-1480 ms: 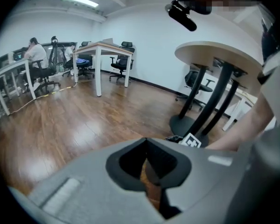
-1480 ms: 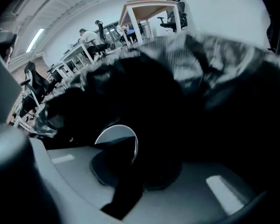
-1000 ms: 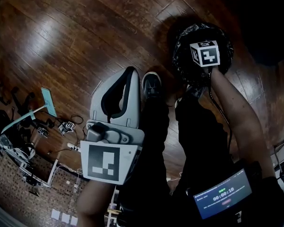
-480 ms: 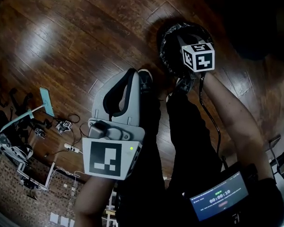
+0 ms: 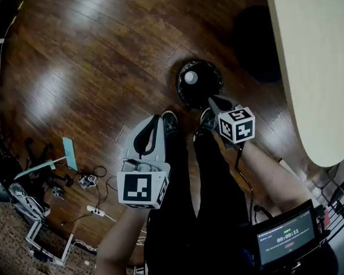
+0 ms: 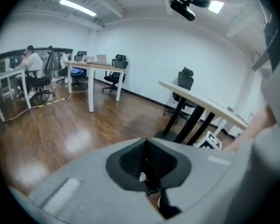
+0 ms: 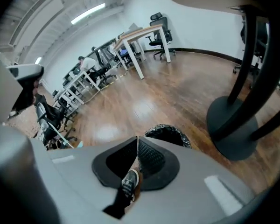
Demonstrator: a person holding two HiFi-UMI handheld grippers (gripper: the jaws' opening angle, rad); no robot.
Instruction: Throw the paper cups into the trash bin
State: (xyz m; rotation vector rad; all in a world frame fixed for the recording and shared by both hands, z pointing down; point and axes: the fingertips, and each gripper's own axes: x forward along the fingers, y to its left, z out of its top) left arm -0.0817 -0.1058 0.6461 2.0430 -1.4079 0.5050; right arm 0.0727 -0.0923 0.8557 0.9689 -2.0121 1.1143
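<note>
A black-lined trash bin (image 5: 183, 93) stands on the wood floor just ahead of my feet, with a white paper cup (image 5: 190, 77) lying inside it. In the right gripper view the trash bin (image 7: 170, 133) shows just past the jaw tips. My right gripper (image 5: 213, 102) hangs above the bin's near rim; its jaws have just been closing and now meet with nothing between them, as the right gripper (image 7: 136, 141) view confirms. My left gripper (image 5: 159, 119) is held over my left shoe, and the left gripper (image 6: 146, 141) has its pads together and is empty.
A pale table (image 5: 309, 56) fills the right side, its dark round base (image 5: 258, 44) behind the bin. Cables and small gear (image 5: 57, 171) litter the floor at lower left. Desks, office chairs and seated people (image 6: 32, 69) stand far across the room.
Both grippers have risen away from the floor. The right one has left the bin's mouth and come back toward me. The view has shifted and now takes in the table.
</note>
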